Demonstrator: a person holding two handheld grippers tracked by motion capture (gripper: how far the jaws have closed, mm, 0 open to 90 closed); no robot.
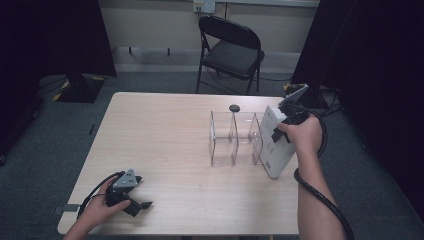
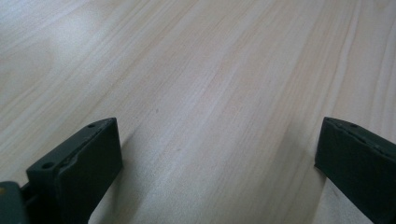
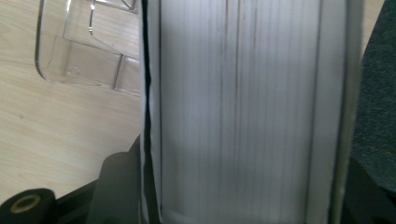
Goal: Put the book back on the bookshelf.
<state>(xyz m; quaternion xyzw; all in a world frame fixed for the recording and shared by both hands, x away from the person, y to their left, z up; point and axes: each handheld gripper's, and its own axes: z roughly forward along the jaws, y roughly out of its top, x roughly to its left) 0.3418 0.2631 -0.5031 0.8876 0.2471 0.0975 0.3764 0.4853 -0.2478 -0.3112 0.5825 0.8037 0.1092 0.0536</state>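
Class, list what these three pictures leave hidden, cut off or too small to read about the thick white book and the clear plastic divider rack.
- Thick white book: cover print too small, high view; its top runs past the frame edge, right gripper view.
- Clear plastic divider rack: cut off by the frame edge and the book.
- Right gripper: jaws hidden by the hand.

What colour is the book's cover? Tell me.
White; the book in the right gripper shows best in the high view.

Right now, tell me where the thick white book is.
In the high view the thick white book stands on edge at the table's right side, between the right gripper's fingers, just right of the clear plastic divider rack.
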